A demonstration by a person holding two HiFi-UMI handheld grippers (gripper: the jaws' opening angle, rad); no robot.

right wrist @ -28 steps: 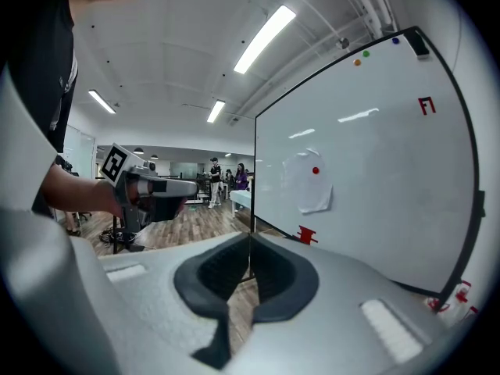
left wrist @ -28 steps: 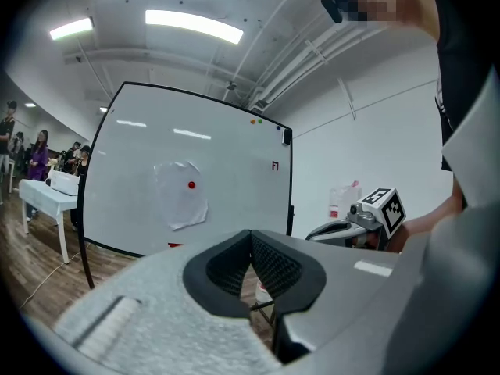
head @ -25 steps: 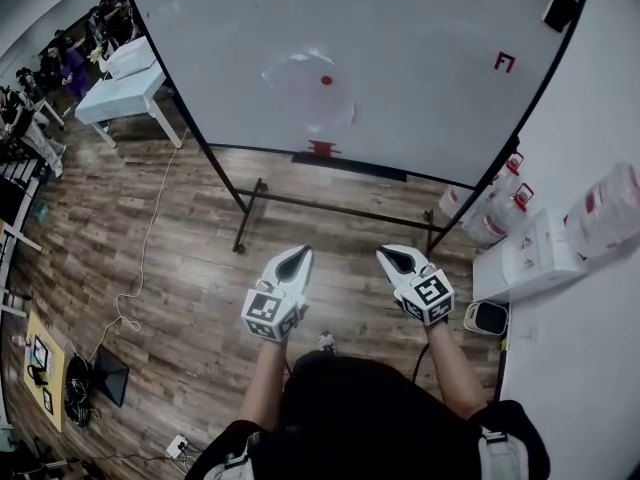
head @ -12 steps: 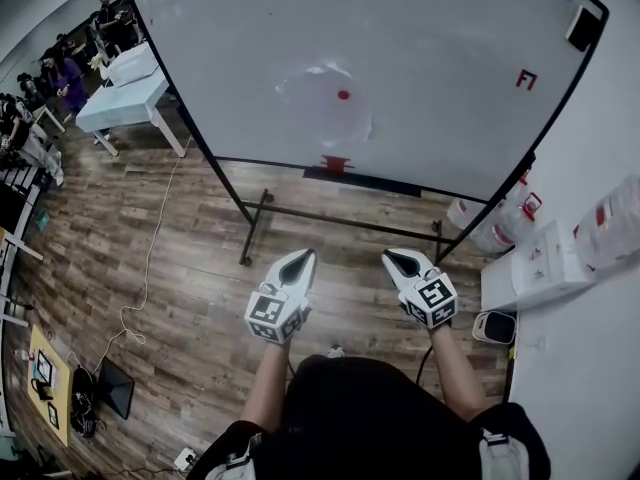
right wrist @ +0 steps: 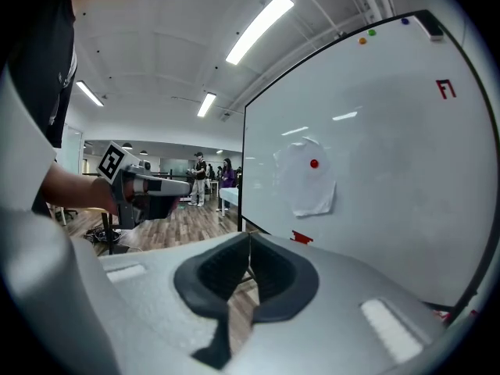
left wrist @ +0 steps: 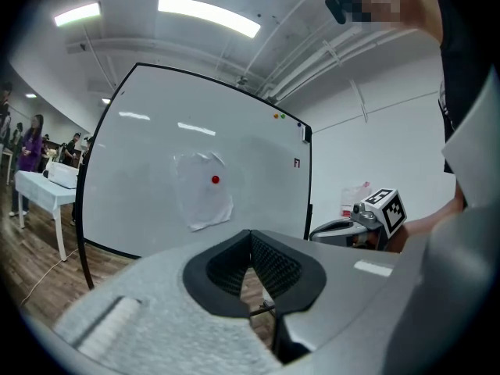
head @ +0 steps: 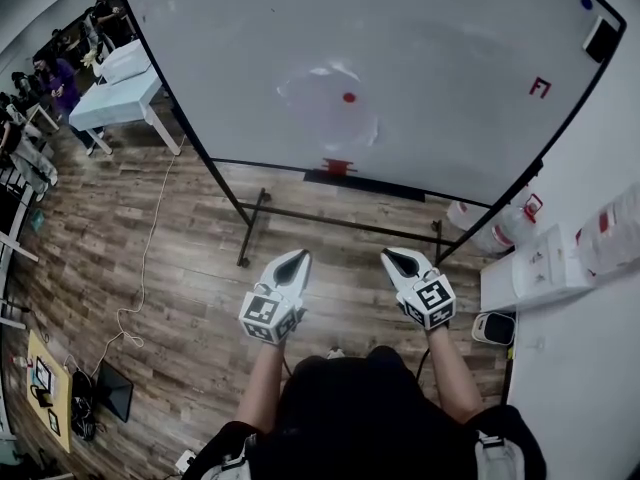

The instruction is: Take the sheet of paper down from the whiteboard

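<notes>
A crumpled white sheet of paper (head: 328,103) hangs on the whiteboard (head: 430,58), pinned by a red round magnet (head: 349,97). The left gripper view shows the sheet (left wrist: 203,190) ahead, and so does the right gripper view (right wrist: 308,178). My left gripper (head: 302,256) and right gripper (head: 386,255) are side by side in front of my body, well short of the board. Both are shut with nothing between their jaws. The left gripper (left wrist: 250,234) points level at the board; the right gripper (right wrist: 250,237) tilts slightly down.
The board stands on a black frame (head: 262,203) over wood floor. A red clip (head: 338,165) sits on its tray. White boxes and water jugs (head: 530,263) stand at the right. A white table (head: 115,98) and several people are at the far left.
Both grippers and my body have moved toward the whiteboard, which fills more of the head view. Both grippers stayed shut.
</notes>
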